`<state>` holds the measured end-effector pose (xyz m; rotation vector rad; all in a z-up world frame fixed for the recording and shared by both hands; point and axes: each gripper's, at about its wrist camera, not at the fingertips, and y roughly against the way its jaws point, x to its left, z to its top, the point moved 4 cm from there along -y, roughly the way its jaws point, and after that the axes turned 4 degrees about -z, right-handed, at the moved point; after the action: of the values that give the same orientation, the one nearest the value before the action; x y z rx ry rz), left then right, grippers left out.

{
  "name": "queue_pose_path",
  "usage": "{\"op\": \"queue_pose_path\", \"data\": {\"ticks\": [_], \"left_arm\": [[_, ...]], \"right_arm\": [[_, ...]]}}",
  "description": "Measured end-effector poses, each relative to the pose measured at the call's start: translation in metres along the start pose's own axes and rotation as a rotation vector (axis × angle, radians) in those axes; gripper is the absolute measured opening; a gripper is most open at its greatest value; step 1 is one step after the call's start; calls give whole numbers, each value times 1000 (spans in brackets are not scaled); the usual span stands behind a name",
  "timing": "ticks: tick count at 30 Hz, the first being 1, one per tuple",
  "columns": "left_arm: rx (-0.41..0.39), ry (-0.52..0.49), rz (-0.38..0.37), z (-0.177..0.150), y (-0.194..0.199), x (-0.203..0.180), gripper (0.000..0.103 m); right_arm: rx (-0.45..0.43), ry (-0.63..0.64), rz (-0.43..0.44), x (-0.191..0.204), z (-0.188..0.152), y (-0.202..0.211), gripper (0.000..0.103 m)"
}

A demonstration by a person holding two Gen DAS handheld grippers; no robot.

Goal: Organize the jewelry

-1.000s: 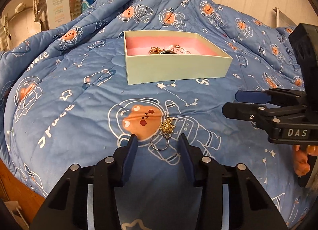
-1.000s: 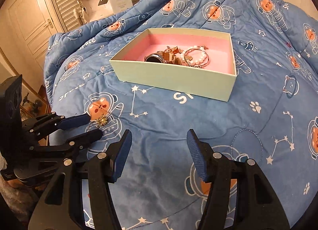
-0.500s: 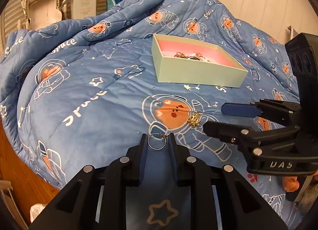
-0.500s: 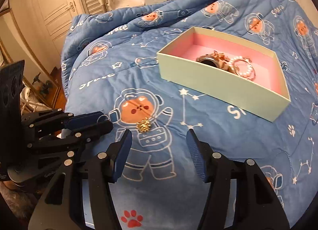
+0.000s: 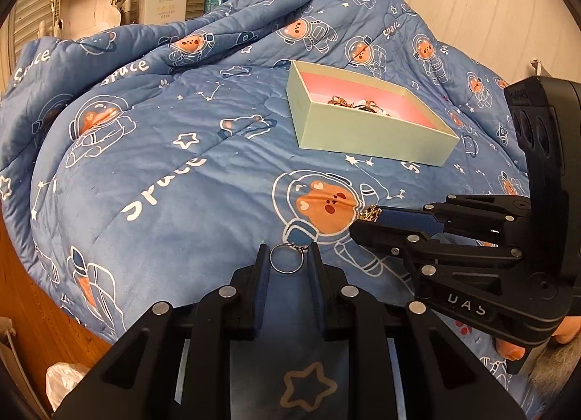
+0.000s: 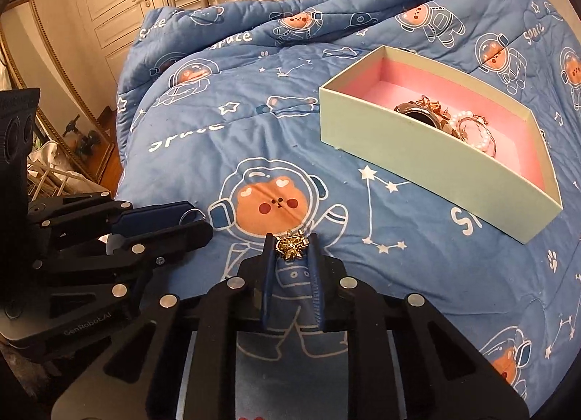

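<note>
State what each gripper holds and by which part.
Left gripper grips the silver key ring across its loop. Right gripper pinches the gold charm by its sides.

box is set on quilt | jewelry is held inside | charm is placed before box, ring left

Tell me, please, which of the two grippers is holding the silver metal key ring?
The left gripper pinches the silver metal key ring; the right gripper instead clamps the gold charm cluster.
</note>
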<state>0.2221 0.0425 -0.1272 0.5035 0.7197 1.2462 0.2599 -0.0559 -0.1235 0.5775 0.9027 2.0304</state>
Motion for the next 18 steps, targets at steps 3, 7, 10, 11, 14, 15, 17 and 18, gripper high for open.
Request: {"op": "queue_pose_path", "data": {"ticks": [3,7,10,11,14,15,17,18], "left_arm": [[-2,3,-8,1,2,-2,20],[-9,11,-33,3,7,-9,20],[-18,0,-45,7,11,-16,20],[-21,-5,-51,9,12,-19,20],[-31,-23,-71,16,15,-30,20],[-36,-31,-76,19,16,-34,20],[-47,-51,-90,27,18,-42,20],[-52,-61,-98,31,18,-47,20]], "right_arm": [[-2,-23,12,-4,-2,5,18],[-10,-46,19,-11,-7,17,18],[-17,-57,16,-20,-11,28,18],[-21,-61,12,-23,-12,32,18],[-35,-72,-2,-36,-12,43,18],[-40,-77,-7,-40,-12,47,18],[-52,-87,-13,-49,-9,53,18],[-59,-90,-17,-54,-6,57,18]]}}
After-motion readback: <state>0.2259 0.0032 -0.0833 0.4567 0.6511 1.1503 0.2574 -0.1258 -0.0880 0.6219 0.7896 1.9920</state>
